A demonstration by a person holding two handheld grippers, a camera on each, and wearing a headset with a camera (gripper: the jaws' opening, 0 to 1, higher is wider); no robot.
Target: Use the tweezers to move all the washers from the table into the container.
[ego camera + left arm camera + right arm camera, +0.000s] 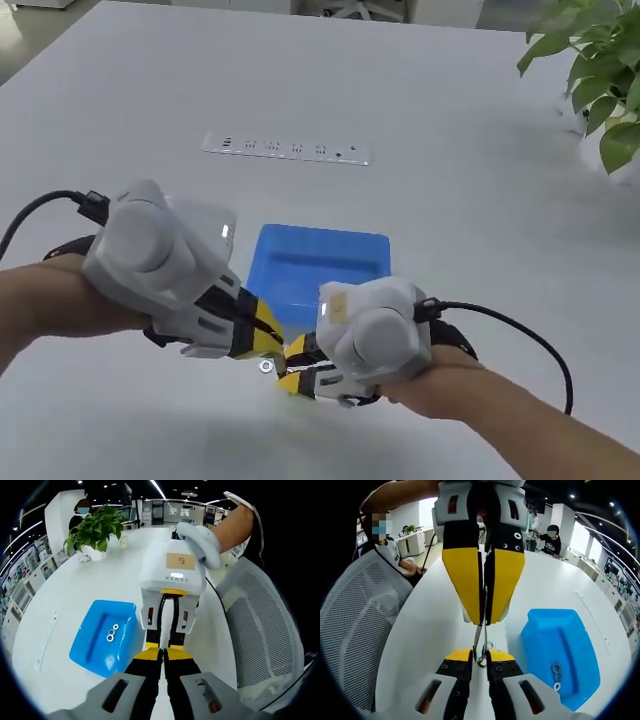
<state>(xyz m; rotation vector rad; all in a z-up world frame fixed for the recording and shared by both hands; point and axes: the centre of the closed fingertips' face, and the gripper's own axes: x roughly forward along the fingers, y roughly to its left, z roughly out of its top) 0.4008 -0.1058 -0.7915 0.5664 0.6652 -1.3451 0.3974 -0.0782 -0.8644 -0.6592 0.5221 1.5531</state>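
Left gripper (pixel 268 330): near left, pointing right at the other gripper; its yellow jaws are clenched on the tweezers (pixel 481 625).
Right gripper (pixel 295 370): near centre, tip to tip with the left one; its jaws stand narrowly apart around the tweezers' other end, and I cannot tell whether they press it.
Tweezers: thin metal legs, spanning from one gripper to the other just above the table (pixel 450 200).
Loose washer (pixel 265 366): flat on the table right under the meeting jaw tips, near the container.
Container (pixel 300 250): blue tray just beyond the grippers.
Washers in container (pixel 111 632): three small rings lying close together on its floor.
Power strip (pixel 287 148): white, farther back behind the container.
Plant (pixel 600 70): at the far right.
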